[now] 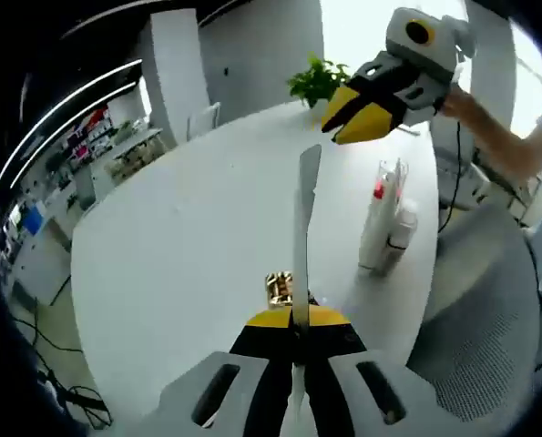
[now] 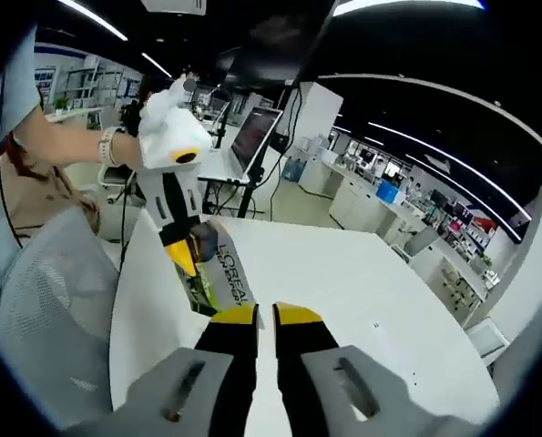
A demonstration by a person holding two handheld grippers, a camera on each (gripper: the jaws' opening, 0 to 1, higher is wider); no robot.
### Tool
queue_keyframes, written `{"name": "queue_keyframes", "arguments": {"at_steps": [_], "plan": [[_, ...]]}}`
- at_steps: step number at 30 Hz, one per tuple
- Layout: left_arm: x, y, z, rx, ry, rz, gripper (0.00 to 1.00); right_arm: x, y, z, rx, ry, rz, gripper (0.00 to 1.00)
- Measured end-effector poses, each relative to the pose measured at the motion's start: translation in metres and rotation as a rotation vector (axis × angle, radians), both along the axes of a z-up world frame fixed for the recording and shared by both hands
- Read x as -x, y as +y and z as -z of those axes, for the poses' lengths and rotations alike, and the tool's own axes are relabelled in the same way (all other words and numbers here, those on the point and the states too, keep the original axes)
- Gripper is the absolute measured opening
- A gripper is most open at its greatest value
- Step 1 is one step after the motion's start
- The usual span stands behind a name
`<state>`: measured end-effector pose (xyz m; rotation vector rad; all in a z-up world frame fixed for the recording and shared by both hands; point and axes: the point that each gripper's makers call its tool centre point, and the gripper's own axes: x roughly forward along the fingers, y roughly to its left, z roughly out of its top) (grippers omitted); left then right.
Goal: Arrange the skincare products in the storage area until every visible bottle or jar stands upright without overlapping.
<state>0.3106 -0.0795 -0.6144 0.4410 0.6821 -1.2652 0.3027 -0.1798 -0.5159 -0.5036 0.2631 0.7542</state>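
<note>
Left gripper view: the left gripper rises from the bottom edge, its yellow-tipped jaws pressed together on the lower edge of a thin flat pack seen edge-on.
Pack position: it stands upright from the jaws above the white table.
Gold item: a small gold object lies on the table just beside the left gripper's tips; what it is cannot be told.
Bottles: a cluster of pale bottles stands upright near the table's right edge, one with a red mark and a white one touching it; the count is unclear.
Right gripper: the right gripper, held by a hand, hangs in the air above the bottles, apart from them.
Plant: a green plant stands at the far end of the table.
Chair: a grey mesh chair sits beside the table.
Right gripper view: the right gripper shows its jaws nearly closed, with a narrow gap and nothing between them.
Pack face: the pack shows a printed L'OREAL face, tilted and clamped by the left gripper over the table.
Laptop: a laptop stands open beyond the table.
</note>
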Motion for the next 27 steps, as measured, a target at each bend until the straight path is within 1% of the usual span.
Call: {"name": "queue_keyframes", "arguments": {"at_steps": [1,3,4,5,7,8,9,10,11,13,14,16,17,18,20,21,23,25,26,27], "plan": [[0.005,0.001,0.003,0.011,0.037,-0.005,0.0,0.003,0.001,-0.001,-0.006,-0.001,0.001,0.06],[0.012,0.001,0.006,0.056,0.123,-0.048,0.0,0.013,0.006,-0.005,-0.009,-0.014,-0.001,0.06],[0.018,0.001,0.006,0.1,0.2,-0.08,0.0,0.018,0.009,-0.009,-0.015,-0.026,-0.002,0.06],[0.023,-0.001,0.006,0.147,0.292,-0.118,0.0,0.022,0.012,-0.011,-0.021,-0.032,-0.004,0.06],[0.031,-0.003,0.008,0.21,0.391,-0.15,0.0,0.031,0.019,-0.014,-0.047,-0.037,-0.012,0.06],[0.035,-0.003,0.012,0.227,0.434,-0.162,0.0,0.038,0.025,-0.015,-0.066,-0.04,-0.025,0.06],[0.037,-0.001,0.016,0.226,0.451,-0.169,0.0,0.043,0.029,-0.014,-0.073,-0.037,-0.032,0.06],[0.039,0.001,0.023,0.219,0.485,-0.199,0.0,0.05,0.033,-0.012,-0.085,-0.028,-0.038,0.06],[0.041,0.002,0.027,0.211,0.504,-0.215,0.0,0.055,0.037,-0.008,-0.097,-0.014,-0.043,0.06],[0.047,0.002,0.034,0.222,0.561,-0.243,0.0,0.07,0.045,0.006,-0.13,0.048,-0.051,0.06],[0.049,0.002,0.035,0.229,0.579,-0.247,0.0,0.074,0.047,0.011,-0.142,0.068,-0.048,0.06],[0.054,-0.001,0.036,0.253,0.627,-0.264,0.0,0.086,0.054,0.031,-0.15,0.122,-0.052,0.06],[0.057,-0.001,0.04,0.248,0.636,-0.265,0.0,0.093,0.057,0.044,-0.153,0.153,-0.053,0.07],[0.059,-0.002,0.042,0.24,0.645,-0.268,0.0,0.097,0.059,0.051,-0.154,0.175,-0.053,0.07],[0.065,-0.003,0.049,0.216,0.686,-0.281,0.0,0.106,0.061,0.07,-0.155,0.231,-0.039,0.07],[0.069,-0.004,0.053,0.208,0.726,-0.294,0.0,0.111,0.063,0.078,-0.155,0.249,-0.039,0.08],[0.075,-0.007,0.058,0.21,0.785,-0.312,0.0,0.116,0.067,0.09,-0.158,0.283,-0.038,0.09],[0.081,-0.007,0.066,0.197,0.856,-0.332,0.0,0.12,0.069,0.101,-0.138,0.3,-0.046,0.09],[0.084,-0.008,0.069,0.19,0.883,-0.337,0.0,0.121,0.069,0.108,-0.132,0.316,-0.039,0.08],[0.087,-0.008,0.071,0.185,0.902,-0.337,0.0,0.121,0.069,0.109,-0.13,0.321,-0.037,0.09]]}}
